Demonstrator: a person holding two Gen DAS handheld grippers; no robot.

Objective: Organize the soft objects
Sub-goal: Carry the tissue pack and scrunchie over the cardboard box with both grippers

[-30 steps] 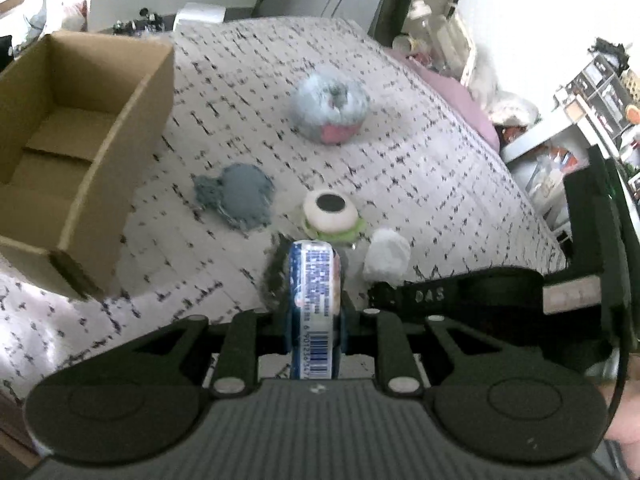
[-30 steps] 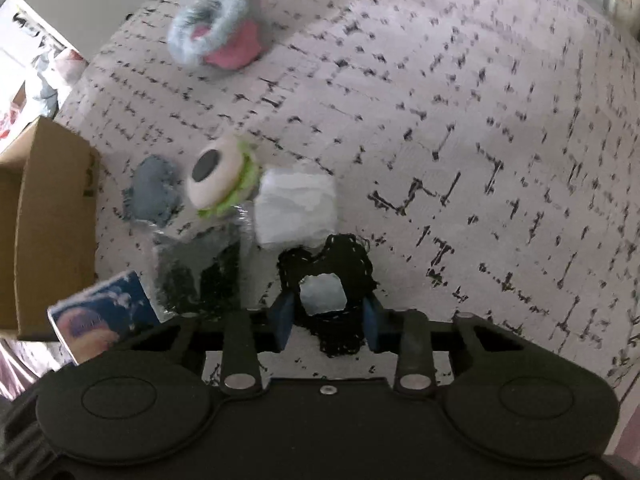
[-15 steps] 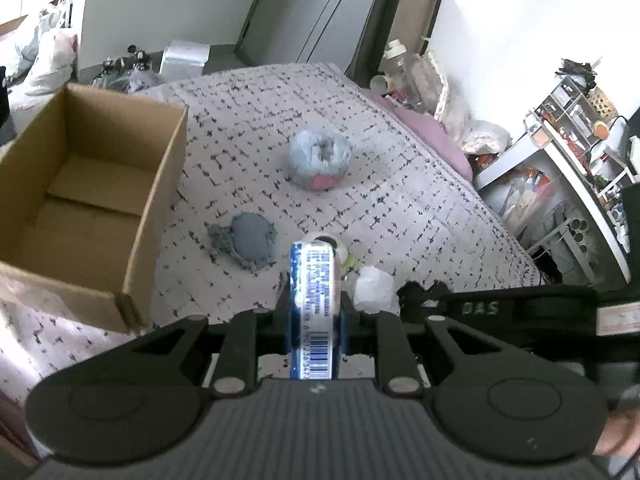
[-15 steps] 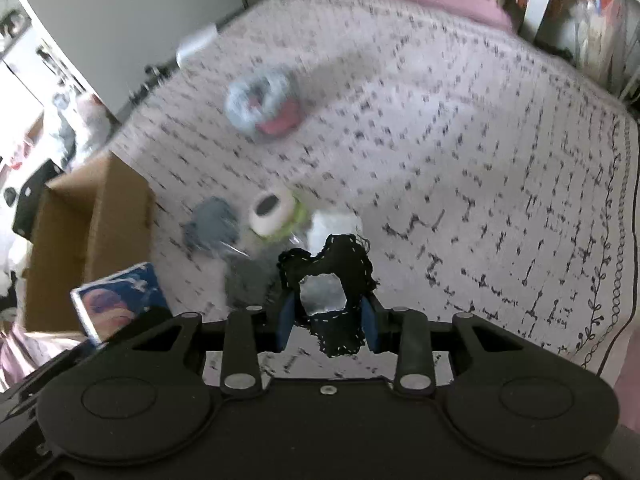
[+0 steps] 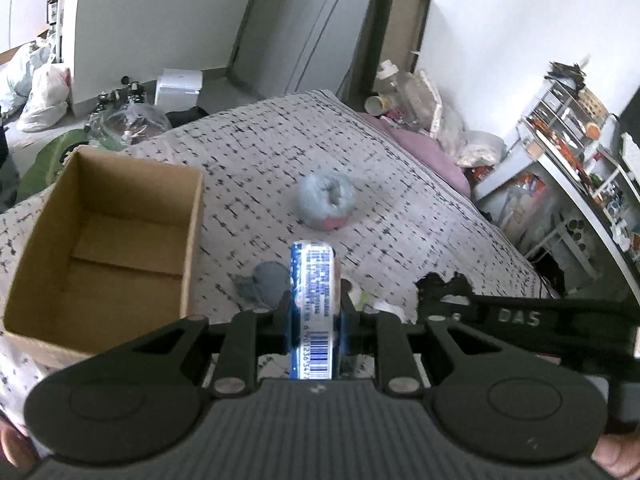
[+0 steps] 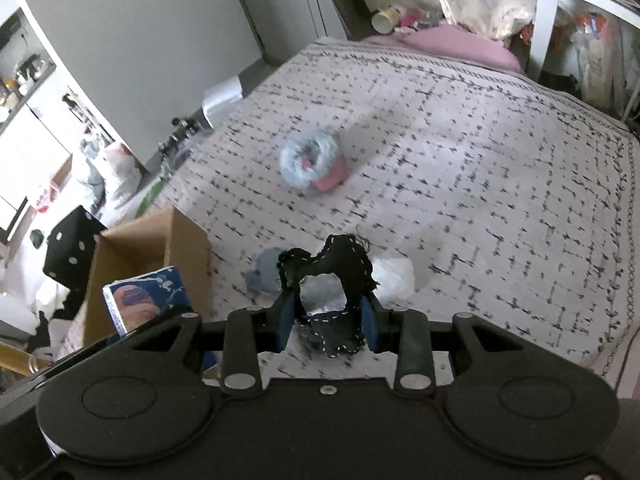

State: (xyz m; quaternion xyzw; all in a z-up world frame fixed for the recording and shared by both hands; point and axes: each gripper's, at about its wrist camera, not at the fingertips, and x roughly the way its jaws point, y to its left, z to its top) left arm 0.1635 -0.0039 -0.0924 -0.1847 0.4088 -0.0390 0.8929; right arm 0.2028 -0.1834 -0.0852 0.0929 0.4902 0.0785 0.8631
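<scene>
Tissue pack (image 5: 314,312) pinched edge-on in left claw (image 5: 314,316), hovering right of cardboard box (image 5: 108,240); black stitched fabric (image 6: 328,280) clamped in right claw (image 6: 326,320), hanging beyond box's right side, above bed (image 6: 480,168).

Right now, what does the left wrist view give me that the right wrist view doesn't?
Left wrist only: the full inside of the cardboard box, bare as far as it shows, and the barcode edge of the blue tissue pack clamped in the left gripper.

Right wrist only: the black lacy fabric piece held in the right gripper, seen close, and the white wad in full.

Both: the bedspread, the fluffy blue-and-pink ring, the grey soft toy, the box and both held items.
</scene>
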